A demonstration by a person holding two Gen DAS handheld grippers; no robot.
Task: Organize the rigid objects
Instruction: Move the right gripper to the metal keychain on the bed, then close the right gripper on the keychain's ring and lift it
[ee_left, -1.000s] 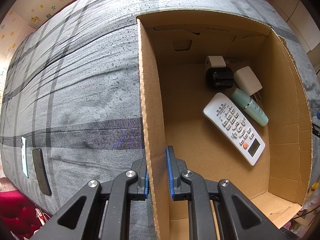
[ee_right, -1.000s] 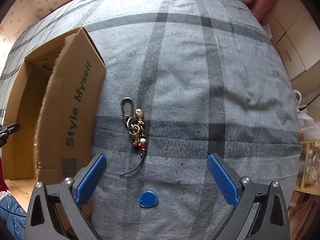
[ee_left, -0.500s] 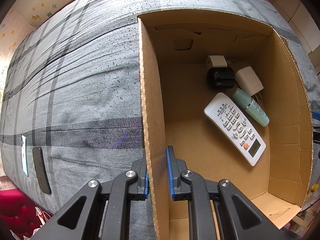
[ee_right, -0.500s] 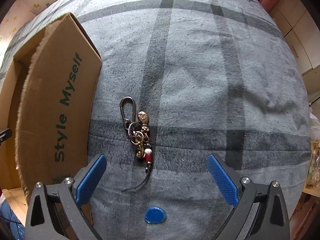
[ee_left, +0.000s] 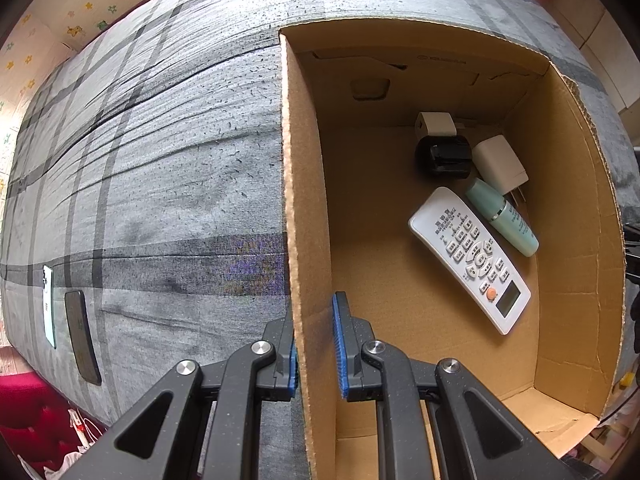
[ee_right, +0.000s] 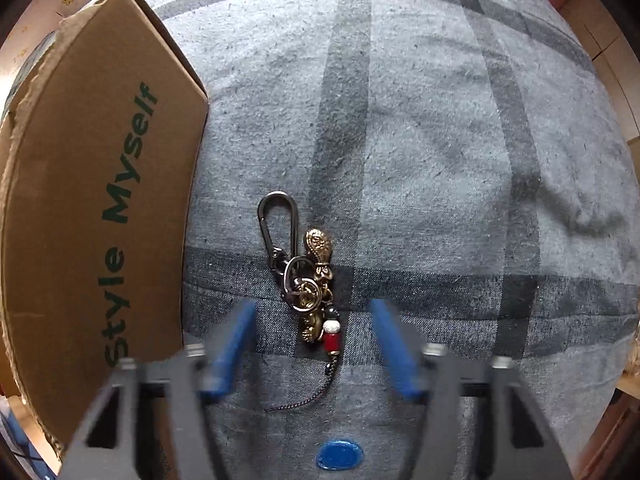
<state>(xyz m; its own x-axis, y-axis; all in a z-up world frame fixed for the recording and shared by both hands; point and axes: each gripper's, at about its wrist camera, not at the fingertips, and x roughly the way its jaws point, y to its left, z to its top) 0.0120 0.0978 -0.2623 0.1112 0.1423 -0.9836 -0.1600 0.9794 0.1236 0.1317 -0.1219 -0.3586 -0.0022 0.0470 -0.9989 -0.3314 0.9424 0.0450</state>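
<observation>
The right gripper (ee_right: 312, 344) points down at the bedcover, and its 2 blue pads (ee_right: 234, 344) have just been closing in; they stand either side of the keychain (ee_right: 310, 292) without touching it yet, so the jaws are part-spread around it, not pinching. The beaded, brassy lower part of the keychain lies between the pads, its dark clip reaches out beyond the fingertips, and its thin cord trails back under the gripper toward a small blue disc (ee_right: 339, 455).

The left gripper (ee_left: 316, 344) has its 2 pads pressed onto the near wall of the cardboard box (ee_left: 298, 200), steadying it. Past those fingers, on the box floor, lie a white remote (ee_left: 470, 260), a mint-green tube (ee_left: 502, 216), a black adapter (ee_left: 442, 156) and 2 white chargers (ee_left: 498, 164).

The step in hand looks to be picking up the keychain. Next, the pads need to finish closing on its bunched middle, low enough to catch the metal and not the cloth, then lift and carry it over the printed wall into the box.
</observation>
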